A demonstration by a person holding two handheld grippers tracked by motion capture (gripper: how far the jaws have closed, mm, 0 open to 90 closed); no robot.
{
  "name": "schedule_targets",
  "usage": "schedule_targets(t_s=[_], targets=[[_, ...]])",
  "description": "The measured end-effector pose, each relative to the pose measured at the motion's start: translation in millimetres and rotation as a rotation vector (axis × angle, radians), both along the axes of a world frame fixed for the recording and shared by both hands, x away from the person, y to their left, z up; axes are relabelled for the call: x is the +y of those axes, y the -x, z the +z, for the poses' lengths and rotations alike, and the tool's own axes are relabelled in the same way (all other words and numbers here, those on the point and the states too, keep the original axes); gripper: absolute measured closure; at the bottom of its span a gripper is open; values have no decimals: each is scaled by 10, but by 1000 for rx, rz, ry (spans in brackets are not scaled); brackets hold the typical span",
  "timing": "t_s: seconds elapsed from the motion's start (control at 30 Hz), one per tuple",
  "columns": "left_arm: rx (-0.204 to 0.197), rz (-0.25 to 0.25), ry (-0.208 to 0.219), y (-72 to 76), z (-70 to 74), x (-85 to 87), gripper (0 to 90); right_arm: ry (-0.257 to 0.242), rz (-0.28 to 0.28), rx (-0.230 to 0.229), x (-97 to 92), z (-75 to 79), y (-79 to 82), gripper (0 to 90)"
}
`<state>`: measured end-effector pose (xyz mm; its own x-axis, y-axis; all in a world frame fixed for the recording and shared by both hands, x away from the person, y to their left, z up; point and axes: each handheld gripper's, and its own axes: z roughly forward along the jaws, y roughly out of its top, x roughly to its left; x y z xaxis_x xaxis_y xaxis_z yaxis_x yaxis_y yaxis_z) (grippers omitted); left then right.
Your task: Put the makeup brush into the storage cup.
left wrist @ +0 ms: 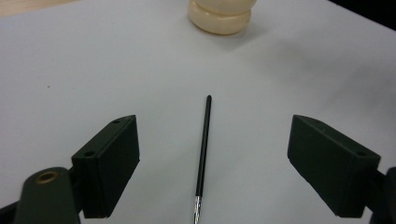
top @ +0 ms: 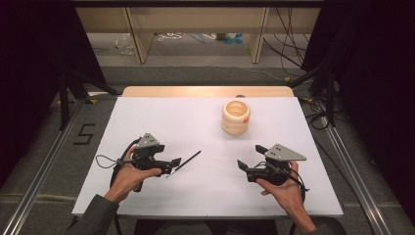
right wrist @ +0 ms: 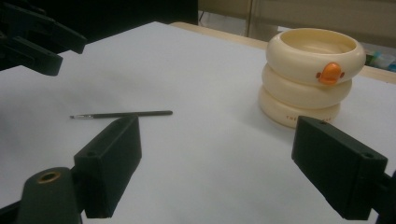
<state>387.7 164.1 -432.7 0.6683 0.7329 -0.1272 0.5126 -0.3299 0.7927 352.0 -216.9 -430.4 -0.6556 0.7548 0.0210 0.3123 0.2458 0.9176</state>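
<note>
With the left gripper (left wrist: 212,163) spread wide, its jaws either side of the thin black pen-like stick with a silver tip (left wrist: 203,154) lying flat on the white table (top: 161,122), the stick should be centred btwn the pads, jaws lowered to the surface, then closed squarely across the shaft. The right gripper (top: 250,157) is likewise held wide apart, w/ nothing in it, well clear. Farther off the cream ringed plastic pot with an orange duck bill (top: 235,117) stands upright; nothing is seen in the way.

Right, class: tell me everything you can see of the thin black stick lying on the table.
The thin black stick looks like a fine brush: a slim, straight black handle, a short silvery collar and a small tip at one end. It lies flat on the white table, untouched, between the open jaws of the left gripper.
</note>
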Motion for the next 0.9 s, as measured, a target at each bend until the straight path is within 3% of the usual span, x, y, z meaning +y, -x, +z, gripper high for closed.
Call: schedule_targets(t_s=[0.07, 0.27, 0.37, 0.43, 0.5, 0.6, 0.63, 0.77, 0.9], targets=[[10, 5, -14, -35, -6, -31, 165, -20, 10, -8, 22, -17, -11, 169], [55, -20, -89, -124, 1, -98, 182, -14, 14, -6, 18, -16, -11, 171], [69, -29, -103, -147, 6, -141, 187, -13, 14, -6, 9, -15, -9, 171], [73, -51, -130, -171, 1, -162, 207, -1, 9, 2, 5, -11, -3, 171], [104, -74, -171, -208, -17, -194, 221, -3, 9, 0, 17, -18, -5, 171], [124, -82, -195, -230, -21, -213, 238, 8, 23, 12, 18, -13, -1, 174], [142, -107, -233, -258, -30, -237, 239, -1, 25, 3, 25, -23, -8, 174], [157, -114, -262, -281, -42, -288, 255, 8, 27, 10, 15, -12, 0, 174], [176, -149, -321, -308, -46, -356, 270, -5, 33, 3, 28, -24, -7, 174]])
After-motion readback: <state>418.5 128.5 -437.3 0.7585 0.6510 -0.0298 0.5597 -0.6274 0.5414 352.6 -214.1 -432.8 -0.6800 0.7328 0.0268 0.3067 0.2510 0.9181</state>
